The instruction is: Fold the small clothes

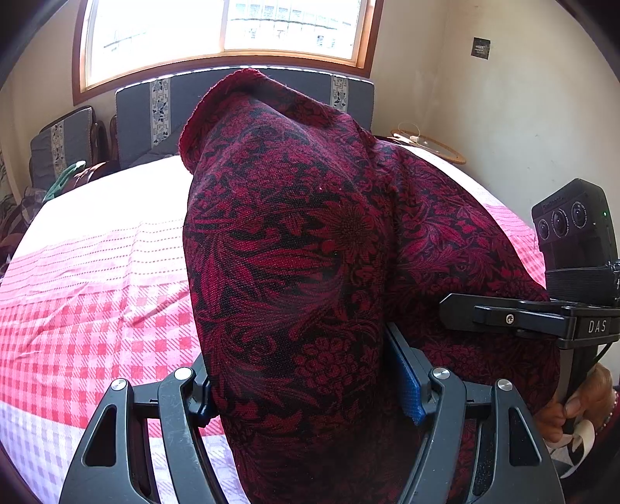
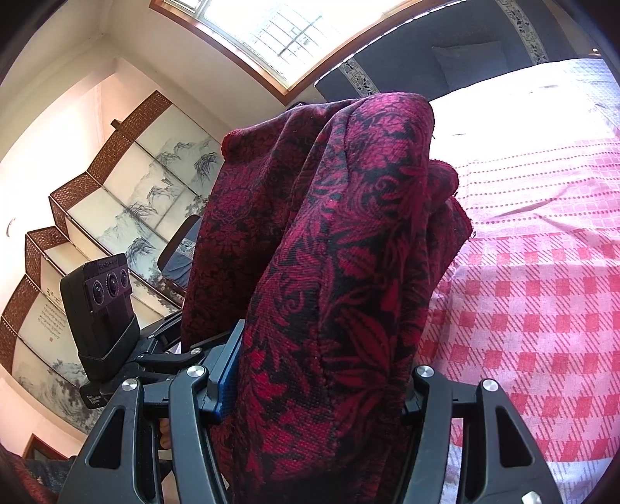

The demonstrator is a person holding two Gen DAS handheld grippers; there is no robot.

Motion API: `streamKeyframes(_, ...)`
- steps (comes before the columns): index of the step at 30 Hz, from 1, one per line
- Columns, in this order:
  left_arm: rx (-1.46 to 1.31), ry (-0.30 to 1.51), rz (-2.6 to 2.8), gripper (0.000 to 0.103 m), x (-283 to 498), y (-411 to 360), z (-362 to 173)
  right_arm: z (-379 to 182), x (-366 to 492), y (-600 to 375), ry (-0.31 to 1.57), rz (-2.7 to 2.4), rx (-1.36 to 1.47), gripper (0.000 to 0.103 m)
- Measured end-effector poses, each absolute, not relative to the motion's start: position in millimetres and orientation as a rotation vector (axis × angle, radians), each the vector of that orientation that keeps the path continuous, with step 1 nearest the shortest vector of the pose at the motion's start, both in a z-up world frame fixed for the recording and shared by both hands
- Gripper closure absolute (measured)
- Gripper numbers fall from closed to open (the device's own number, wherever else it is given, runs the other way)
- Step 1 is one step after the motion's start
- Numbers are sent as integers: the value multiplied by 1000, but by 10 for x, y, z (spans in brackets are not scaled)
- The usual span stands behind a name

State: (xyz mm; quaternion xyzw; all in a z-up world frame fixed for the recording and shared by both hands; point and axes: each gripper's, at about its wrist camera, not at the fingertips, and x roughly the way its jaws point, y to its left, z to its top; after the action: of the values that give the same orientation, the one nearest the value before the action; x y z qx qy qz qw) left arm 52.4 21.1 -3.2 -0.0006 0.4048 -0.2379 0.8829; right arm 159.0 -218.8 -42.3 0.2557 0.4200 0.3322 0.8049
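Dark red woven cloth with a black floral pattern (image 1: 294,248), bunched into thick folds and raised clear above the bed, draped over and between both claws. Hangs in one bulging mass, its hemmed edge curling over at the top.

Left claw (image 1: 306,391) part-way open but clamped on the cloth: a thick wad fills the gap, pressed against the blue pad of one finger (image 1: 410,391). Right claw (image 2: 314,387) likewise part-way open and gripping a folded bundle of the same cloth (image 2: 333,248), blue pad visible on one finger (image 2: 226,372), the other pad buried in fabric.

Seen from the left wrist, at the right edge: the other black handheld tool with its camera block (image 1: 573,228), a person's hand (image 1: 569,411) wrapped round its handle.

Below and behind: bed with a pink-and-white checked sheet (image 1: 97,294), a grey patterned cushion (image 1: 155,116), a wood-framed window (image 1: 224,27). From the right wrist, a folding screen with ink landscape panels (image 2: 128,201) by the wall.
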Motion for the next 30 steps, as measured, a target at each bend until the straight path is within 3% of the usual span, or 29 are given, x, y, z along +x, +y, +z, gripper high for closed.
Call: streamKeyframes(30,5,759,-466,32,-98,197,295,-319,1535,-2326,821,747,497,46)
